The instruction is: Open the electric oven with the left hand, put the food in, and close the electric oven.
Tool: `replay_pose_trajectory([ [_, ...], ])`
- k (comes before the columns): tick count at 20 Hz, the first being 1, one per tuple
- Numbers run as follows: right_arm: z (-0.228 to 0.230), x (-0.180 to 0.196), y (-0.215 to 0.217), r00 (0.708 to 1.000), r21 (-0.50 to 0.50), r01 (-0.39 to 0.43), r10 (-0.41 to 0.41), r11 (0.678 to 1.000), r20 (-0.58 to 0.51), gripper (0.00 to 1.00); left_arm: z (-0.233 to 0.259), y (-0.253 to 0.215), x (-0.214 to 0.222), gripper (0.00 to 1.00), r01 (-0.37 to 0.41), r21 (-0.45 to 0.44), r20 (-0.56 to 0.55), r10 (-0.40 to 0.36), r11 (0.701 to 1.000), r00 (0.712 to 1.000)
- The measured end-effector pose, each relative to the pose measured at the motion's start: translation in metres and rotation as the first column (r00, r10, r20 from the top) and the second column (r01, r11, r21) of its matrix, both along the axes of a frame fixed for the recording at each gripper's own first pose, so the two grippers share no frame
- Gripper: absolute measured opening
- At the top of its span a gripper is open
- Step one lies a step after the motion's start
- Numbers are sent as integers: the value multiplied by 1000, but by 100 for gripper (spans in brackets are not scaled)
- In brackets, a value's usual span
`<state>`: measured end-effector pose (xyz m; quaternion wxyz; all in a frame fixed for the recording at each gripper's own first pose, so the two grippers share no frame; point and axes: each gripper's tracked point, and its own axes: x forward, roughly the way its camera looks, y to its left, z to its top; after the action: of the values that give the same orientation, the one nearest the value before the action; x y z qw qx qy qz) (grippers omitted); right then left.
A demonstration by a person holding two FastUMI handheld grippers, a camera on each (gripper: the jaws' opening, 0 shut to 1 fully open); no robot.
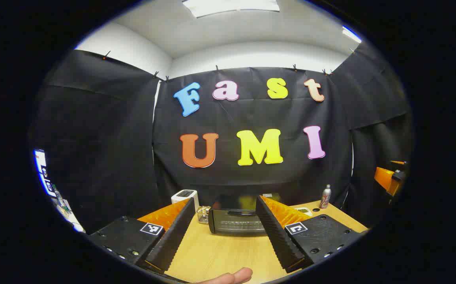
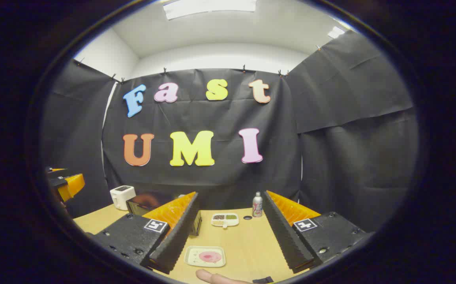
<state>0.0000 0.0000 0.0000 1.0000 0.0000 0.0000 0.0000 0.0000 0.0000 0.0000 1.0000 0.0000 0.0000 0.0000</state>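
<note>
The black electric oven (image 1: 233,221) stands on the wooden table (image 1: 220,252) with its glass door closed, straight ahead of my left gripper (image 1: 224,199). That gripper hangs open above the table, nothing between its fingers. In the right gripper view the oven (image 2: 143,203) sits at the left, partly hidden behind one finger. A small white plate (image 2: 196,261) with round pink food (image 2: 210,256) lies on the table just below my right gripper (image 2: 231,195), which is open and holds nothing.
A white toaster (image 1: 184,195) and a small wire basket (image 1: 203,214) stand left of the oven. A bottle (image 2: 257,205) and a white divided dish (image 2: 225,219) stand at the back of the table. A person's fingertip (image 1: 233,277) shows at the bottom edge.
</note>
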Motion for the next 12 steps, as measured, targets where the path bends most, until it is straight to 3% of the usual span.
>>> replay_pose_trajectory([
  [5, 0, 1, -5, 1000, -3, 3, -3, 1000, 6, 100, 1, 1, -2, 96, 11, -5, 9, -11, 1000, 1000],
  [6, 0, 1, -5, 1000, -6, 2, -2, 1000, 11, 96, -1, 0, -2, 96, 16, -3, 6, -16, 1000, 1000],
  [12, 6, 1, -10, 999, -18, 16, -15, 1000, 41, 96, -6, -4, -2, 96, 42, 19, -4, -42, 999, 999],
])
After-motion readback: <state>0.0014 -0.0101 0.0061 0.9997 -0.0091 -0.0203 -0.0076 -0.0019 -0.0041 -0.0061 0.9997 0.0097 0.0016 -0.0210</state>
